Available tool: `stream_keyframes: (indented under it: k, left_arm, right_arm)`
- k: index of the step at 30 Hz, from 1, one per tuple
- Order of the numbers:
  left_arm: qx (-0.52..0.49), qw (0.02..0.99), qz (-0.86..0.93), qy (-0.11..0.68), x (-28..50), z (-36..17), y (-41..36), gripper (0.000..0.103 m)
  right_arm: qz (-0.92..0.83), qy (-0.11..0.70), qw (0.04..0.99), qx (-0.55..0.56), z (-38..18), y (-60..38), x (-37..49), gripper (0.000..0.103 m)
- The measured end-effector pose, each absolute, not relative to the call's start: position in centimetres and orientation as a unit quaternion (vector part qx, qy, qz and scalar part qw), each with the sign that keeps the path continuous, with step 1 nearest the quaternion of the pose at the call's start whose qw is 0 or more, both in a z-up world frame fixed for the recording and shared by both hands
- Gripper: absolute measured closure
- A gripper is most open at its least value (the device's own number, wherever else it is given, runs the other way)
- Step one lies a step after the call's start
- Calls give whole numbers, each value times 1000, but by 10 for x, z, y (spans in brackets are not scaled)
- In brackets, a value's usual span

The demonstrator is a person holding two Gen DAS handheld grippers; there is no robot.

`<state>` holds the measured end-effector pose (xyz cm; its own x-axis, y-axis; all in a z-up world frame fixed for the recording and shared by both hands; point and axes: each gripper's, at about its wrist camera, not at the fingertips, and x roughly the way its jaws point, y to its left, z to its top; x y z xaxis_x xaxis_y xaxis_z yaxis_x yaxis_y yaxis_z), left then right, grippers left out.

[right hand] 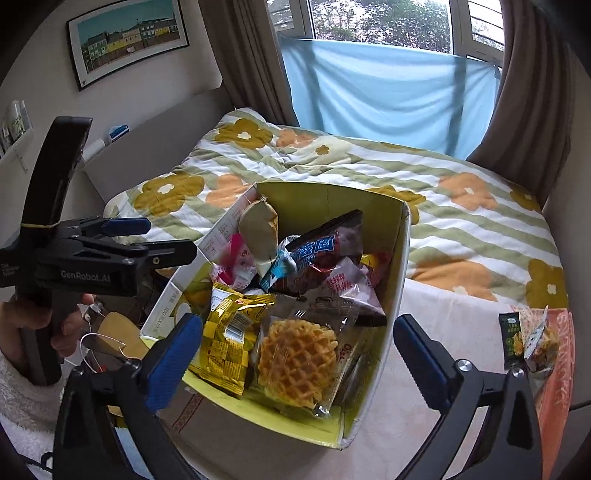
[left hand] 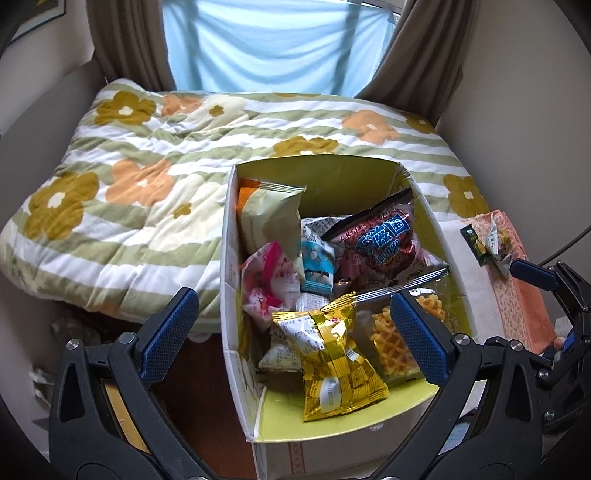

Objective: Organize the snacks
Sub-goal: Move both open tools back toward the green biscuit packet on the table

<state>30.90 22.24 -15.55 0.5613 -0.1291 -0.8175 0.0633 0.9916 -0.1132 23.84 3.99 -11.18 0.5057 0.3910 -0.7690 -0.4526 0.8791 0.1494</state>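
Both tongs (left hand: 295, 332) (right hand: 299, 363) gape above snack box (left hand: 325, 166).

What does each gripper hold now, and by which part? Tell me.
Nothing. The left gripper and right gripper both stand open and empty above the box.

Soft daylight enters through the window (right hand: 380, 26) (fisheye bends dark edges), focus mostly sharp.
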Motion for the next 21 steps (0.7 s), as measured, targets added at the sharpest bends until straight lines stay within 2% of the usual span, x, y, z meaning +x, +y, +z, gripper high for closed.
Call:
stream_keyframes:
  k: [12, 21]
  left_arm:
    - [-34, 894, -77, 441, 291, -134, 209, 0]
    - [-20, 897, -123, 424, 293, -112, 156, 0]
  right_arm:
    - [188, 403, 895, -33, -88, 21, 214, 0]
    - [128, 376, 917, -29, -66, -56, 207, 0]
